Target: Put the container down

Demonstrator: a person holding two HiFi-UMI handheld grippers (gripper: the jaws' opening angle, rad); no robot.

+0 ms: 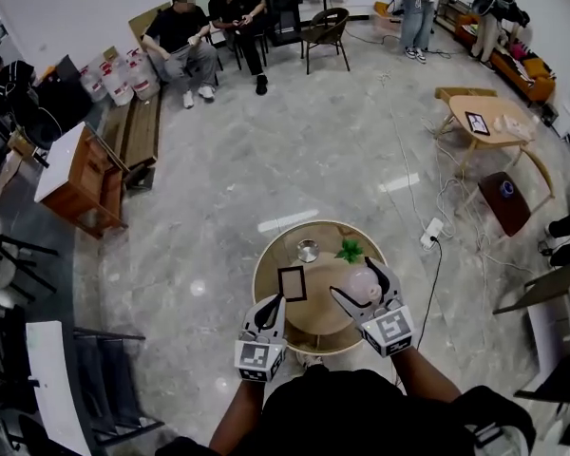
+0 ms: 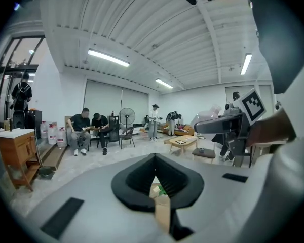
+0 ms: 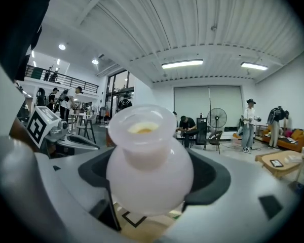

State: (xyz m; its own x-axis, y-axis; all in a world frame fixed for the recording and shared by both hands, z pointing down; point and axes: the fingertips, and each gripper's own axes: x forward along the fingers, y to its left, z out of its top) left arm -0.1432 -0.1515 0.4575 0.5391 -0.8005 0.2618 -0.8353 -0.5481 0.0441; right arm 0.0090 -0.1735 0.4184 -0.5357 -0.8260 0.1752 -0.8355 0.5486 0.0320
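In the head view my right gripper is shut on a pale, translucent vase-shaped container, held above the right half of a round wooden table. The right gripper view shows the container upright between the black jaws, its open mouth on top. My left gripper hovers over the table's front left with its jaws together and nothing in them. From the left gripper view, its own pads meet at the tips, and the right gripper with the container shows at the right.
On the table stand a small metal bowl, a green plant and a black square frame. A power strip and cable lie on the floor to the right. A low wooden table and seated people are farther off.
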